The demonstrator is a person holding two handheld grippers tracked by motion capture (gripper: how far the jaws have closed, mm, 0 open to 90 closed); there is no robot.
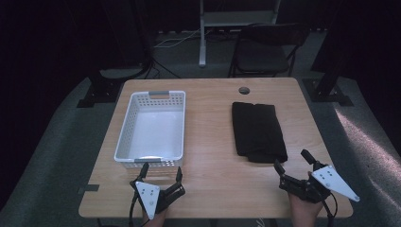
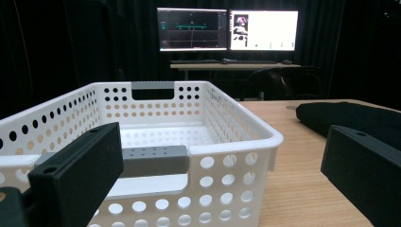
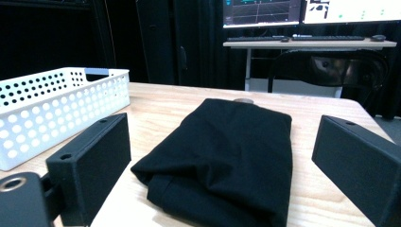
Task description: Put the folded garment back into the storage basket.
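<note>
A white perforated basket (image 1: 130, 118) with grey handles stands empty on the left half of the wooden table (image 1: 208, 142). A folded black cloth (image 1: 257, 130) lies on the right half. My left gripper (image 1: 161, 171) rests open at the table's front edge, just short of the basket's near wall (image 2: 208, 184). My right gripper (image 1: 293, 160) stands open at the front right, its jaws just short of the cloth's near end (image 3: 222, 165). Nothing sits between either pair of jaws.
A round cable hole (image 1: 244, 90) marks the table's far edge. Behind the table stand a dark folding chair (image 1: 265, 49) and a desk with lit monitors (image 2: 227, 29). Bare wood separates the basket from the cloth.
</note>
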